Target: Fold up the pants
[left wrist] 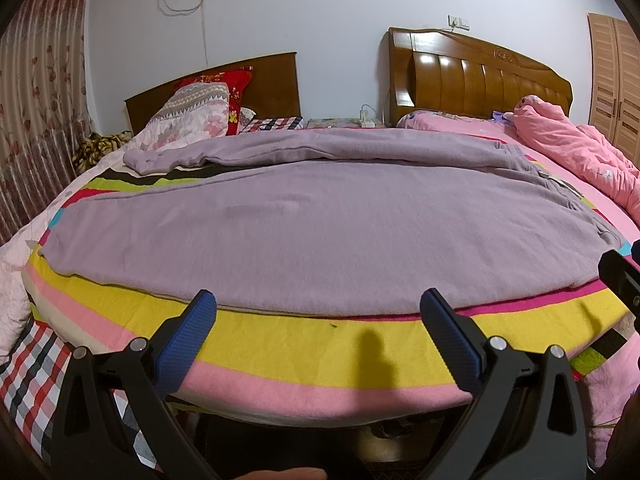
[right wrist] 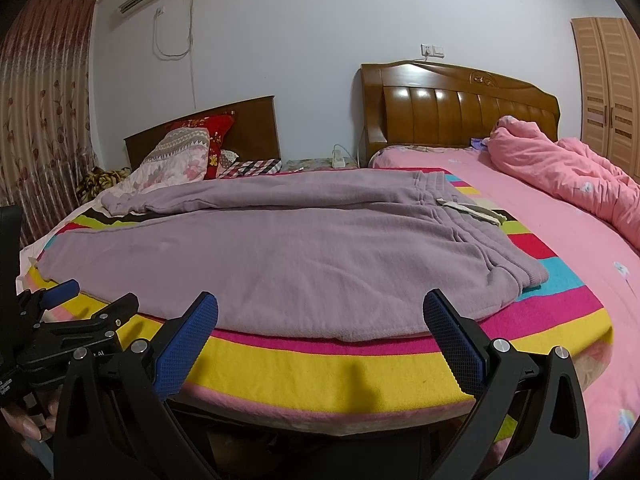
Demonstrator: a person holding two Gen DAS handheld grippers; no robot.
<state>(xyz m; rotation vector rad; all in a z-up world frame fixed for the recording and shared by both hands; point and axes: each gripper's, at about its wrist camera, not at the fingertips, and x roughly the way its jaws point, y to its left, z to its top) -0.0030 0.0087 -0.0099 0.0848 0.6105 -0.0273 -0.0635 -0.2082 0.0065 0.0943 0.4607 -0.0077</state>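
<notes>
Purple-grey pants (left wrist: pixel 304 216) lie spread flat on a striped blanket (left wrist: pixel 304 332) on the bed, waistband to the right, legs running left. The far leg is rumpled at its cuff (left wrist: pixel 140 158). In the right wrist view the pants (right wrist: pixel 280 252) show their waistband and white drawstring (right wrist: pixel 472 210) at the right. My left gripper (left wrist: pixel 318 300) is open and empty, just short of the pants' near edge. My right gripper (right wrist: pixel 320 304) is open and empty, near the same edge closer to the waist. The left gripper also shows in the right wrist view (right wrist: pixel 96 300), the right gripper at the left wrist view's right edge (left wrist: pixel 624 276).
A pink quilt (right wrist: pixel 560 168) is bunched at the far right of the pink bed. Pillows (left wrist: pixel 188 120) lie at the far left by a dark headboard. A wooden headboard (left wrist: pixel 480 76), a curtain (left wrist: pixel 36 112) and a wardrobe (right wrist: pixel 608 88) border the room.
</notes>
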